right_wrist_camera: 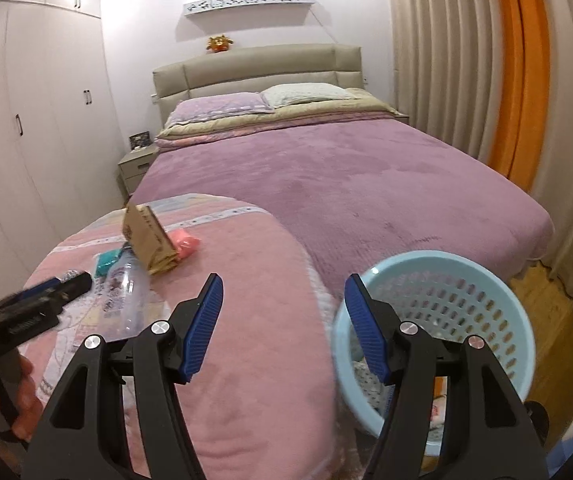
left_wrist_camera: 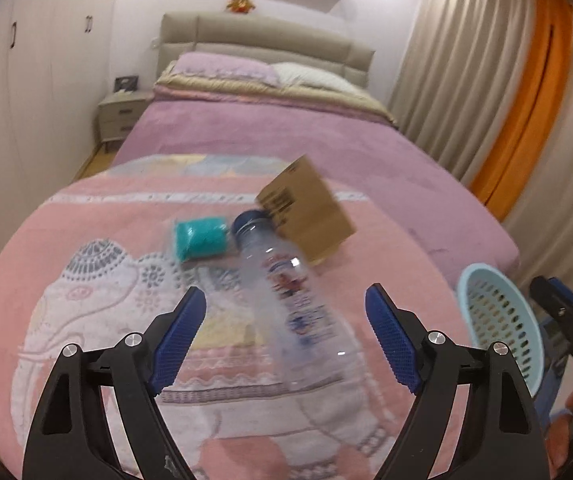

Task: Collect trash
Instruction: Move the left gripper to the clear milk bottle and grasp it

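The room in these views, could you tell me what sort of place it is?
Most likely a home bedroom: a made bed with pillows and a padded headboard, a nightstand beside it, and tall wardrobes along one wall.

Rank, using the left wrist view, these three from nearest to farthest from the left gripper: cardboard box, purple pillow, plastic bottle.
1. plastic bottle: lying between the open jaws of the left gripper.
2. cardboard box: just beyond the bottle's cap.
3. purple pillow: at the headboard.
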`<state>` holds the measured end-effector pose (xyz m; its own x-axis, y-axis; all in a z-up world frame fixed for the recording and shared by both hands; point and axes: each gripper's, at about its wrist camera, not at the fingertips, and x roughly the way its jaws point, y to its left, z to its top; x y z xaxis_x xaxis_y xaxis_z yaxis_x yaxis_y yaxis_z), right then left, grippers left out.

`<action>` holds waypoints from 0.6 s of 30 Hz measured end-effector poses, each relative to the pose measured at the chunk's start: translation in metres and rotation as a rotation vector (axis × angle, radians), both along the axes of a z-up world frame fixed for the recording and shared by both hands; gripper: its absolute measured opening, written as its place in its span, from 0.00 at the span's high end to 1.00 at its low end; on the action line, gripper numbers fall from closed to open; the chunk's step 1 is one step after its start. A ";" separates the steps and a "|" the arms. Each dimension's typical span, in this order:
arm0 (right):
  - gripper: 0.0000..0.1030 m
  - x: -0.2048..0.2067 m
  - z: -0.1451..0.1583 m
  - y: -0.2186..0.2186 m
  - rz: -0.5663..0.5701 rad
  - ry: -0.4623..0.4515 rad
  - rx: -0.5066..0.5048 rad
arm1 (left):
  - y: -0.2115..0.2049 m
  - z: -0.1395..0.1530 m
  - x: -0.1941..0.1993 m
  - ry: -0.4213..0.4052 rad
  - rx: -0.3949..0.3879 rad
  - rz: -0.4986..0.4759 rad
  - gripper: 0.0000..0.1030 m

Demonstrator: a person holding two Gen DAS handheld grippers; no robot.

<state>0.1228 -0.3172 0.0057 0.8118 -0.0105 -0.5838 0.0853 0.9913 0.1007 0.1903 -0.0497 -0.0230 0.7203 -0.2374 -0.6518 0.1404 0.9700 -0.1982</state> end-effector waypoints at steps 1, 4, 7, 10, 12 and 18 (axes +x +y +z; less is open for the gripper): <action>0.42 0.003 -0.001 0.004 0.018 0.006 0.003 | -0.001 -0.004 0.003 0.014 0.011 -0.004 0.22; 0.42 0.009 -0.001 0.019 0.055 0.012 -0.007 | -0.009 -0.013 0.012 0.045 0.029 -0.026 0.22; 0.42 0.015 -0.002 0.030 0.071 0.006 -0.013 | -0.015 -0.022 0.023 0.085 0.053 -0.024 0.22; 0.42 0.025 -0.005 0.033 0.108 0.054 0.020 | -0.019 -0.032 0.032 0.117 0.096 -0.015 0.22; 0.42 0.028 -0.006 0.033 0.116 0.062 0.025 | -0.020 -0.036 0.037 0.130 0.091 -0.025 0.22; 0.42 0.045 -0.007 0.045 0.139 0.074 0.021 | -0.020 -0.041 0.045 0.150 0.077 -0.050 0.35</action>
<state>0.1676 -0.2722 -0.0011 0.7593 0.1115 -0.6412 -0.0442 0.9918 0.1200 0.2355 -0.0698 -0.0642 0.6018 -0.2159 -0.7689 0.1634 0.9757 -0.1461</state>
